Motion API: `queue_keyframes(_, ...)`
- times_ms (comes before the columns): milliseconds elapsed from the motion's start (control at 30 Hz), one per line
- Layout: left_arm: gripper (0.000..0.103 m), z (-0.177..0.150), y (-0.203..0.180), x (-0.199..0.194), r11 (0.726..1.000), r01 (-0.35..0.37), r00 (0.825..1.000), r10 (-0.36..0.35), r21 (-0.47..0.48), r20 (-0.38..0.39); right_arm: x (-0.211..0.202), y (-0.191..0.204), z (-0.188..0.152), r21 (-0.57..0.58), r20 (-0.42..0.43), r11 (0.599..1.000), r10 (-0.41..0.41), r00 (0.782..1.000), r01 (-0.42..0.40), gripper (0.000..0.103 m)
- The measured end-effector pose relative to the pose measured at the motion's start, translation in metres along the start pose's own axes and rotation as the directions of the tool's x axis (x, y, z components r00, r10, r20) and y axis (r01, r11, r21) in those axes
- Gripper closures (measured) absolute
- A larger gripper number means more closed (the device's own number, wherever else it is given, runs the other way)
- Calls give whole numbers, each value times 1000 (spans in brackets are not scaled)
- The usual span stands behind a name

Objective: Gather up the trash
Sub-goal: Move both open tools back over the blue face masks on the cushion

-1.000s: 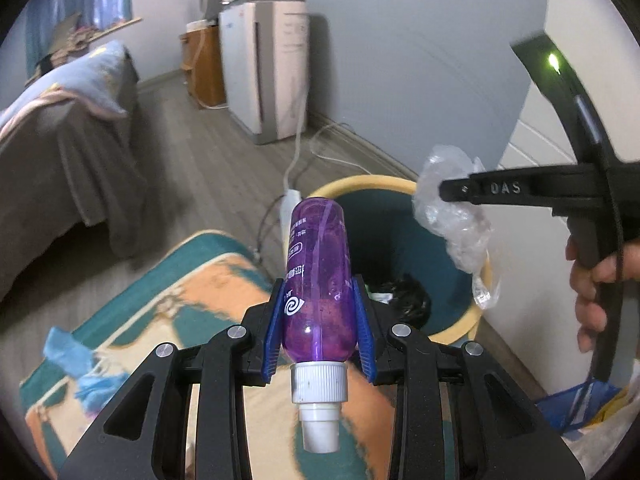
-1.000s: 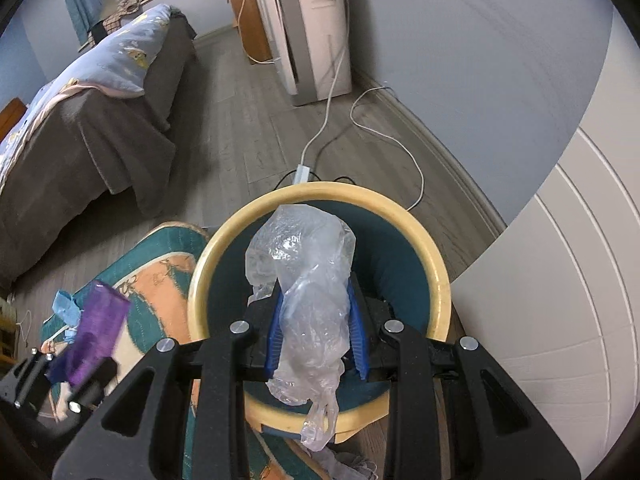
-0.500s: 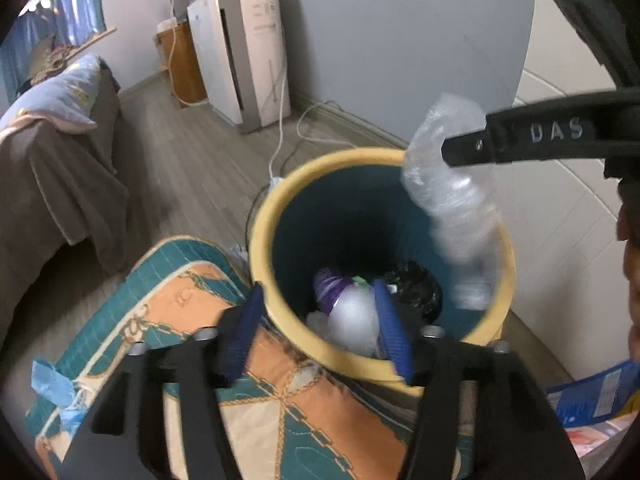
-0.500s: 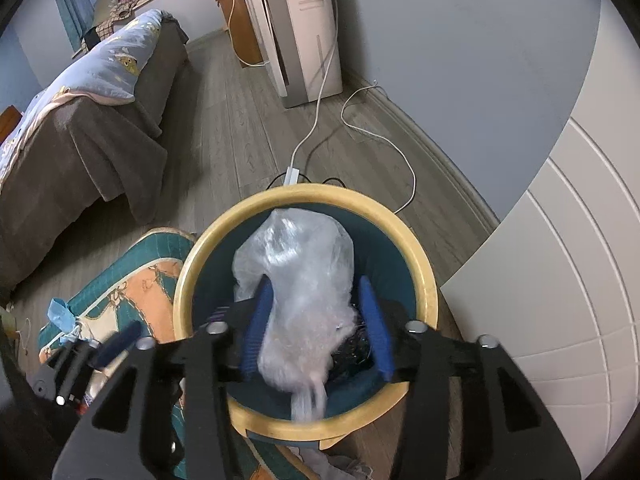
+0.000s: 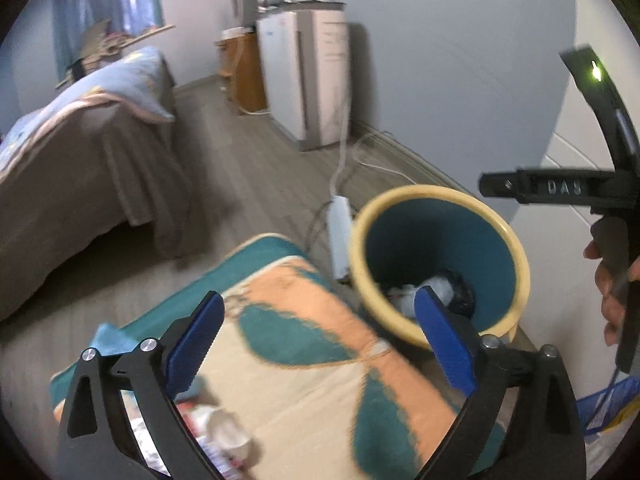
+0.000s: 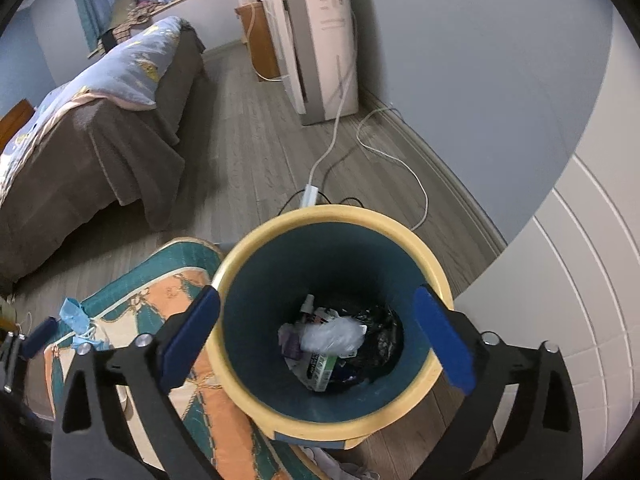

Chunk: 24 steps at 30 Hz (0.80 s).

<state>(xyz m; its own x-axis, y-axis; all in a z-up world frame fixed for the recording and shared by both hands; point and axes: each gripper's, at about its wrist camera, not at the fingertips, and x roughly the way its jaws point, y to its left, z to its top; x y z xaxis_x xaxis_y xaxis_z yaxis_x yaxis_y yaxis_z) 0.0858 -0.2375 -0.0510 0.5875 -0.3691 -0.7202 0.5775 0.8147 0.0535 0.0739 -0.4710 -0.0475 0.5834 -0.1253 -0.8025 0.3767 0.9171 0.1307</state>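
Both loads have left the jaws since the earlier frames: the purple bottle (image 6: 293,346) and the clear plastic bag (image 6: 331,334) now lie at the bottom of the bin (image 6: 336,216), among other refuse. The left gripper (image 5: 318,342) has just been opening and stands spread wide with nothing between its blue pads; it hangs over the patterned rug (image 5: 304,344), its right pad overlapping the bin rim in view. The right gripper (image 6: 318,336) has likewise just been opening and stands spread wide and empty, directly above the bin mouth. Judged step: release of 2 items complete; the next move calls for retrieval of further trash. Candidates are the crumpled paper and wrappers (image 5: 224,436) on the rug below the left gripper and a blue scrap (image 6: 74,314) at the rug's far edge. Surface: rug over grey plank floor (image 6: 248,120). Room: bed with brown cover (image 6: 92,140), white appliance (image 6: 320,40) against the wall, loose white cable (image 6: 392,156) behind the bin.
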Motion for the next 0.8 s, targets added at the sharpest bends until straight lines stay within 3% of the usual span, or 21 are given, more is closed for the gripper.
queue_keyframes(267,6,-10,69,-68,986,-137,989,141,-94,37,-16,50,0,-97,17,995,40,999,-38,6)
queue_keyframes(500,6,-40,124,-119,947,-224,970,239,-230,40,-29,115,-12,-205,20,975,94,995,-88,6)
queue_keyframes(800,5,-89,171,-136,910,-307,949,313,-278,-22,-31,194,-42,-339,-20,932,130,991,-129,6)
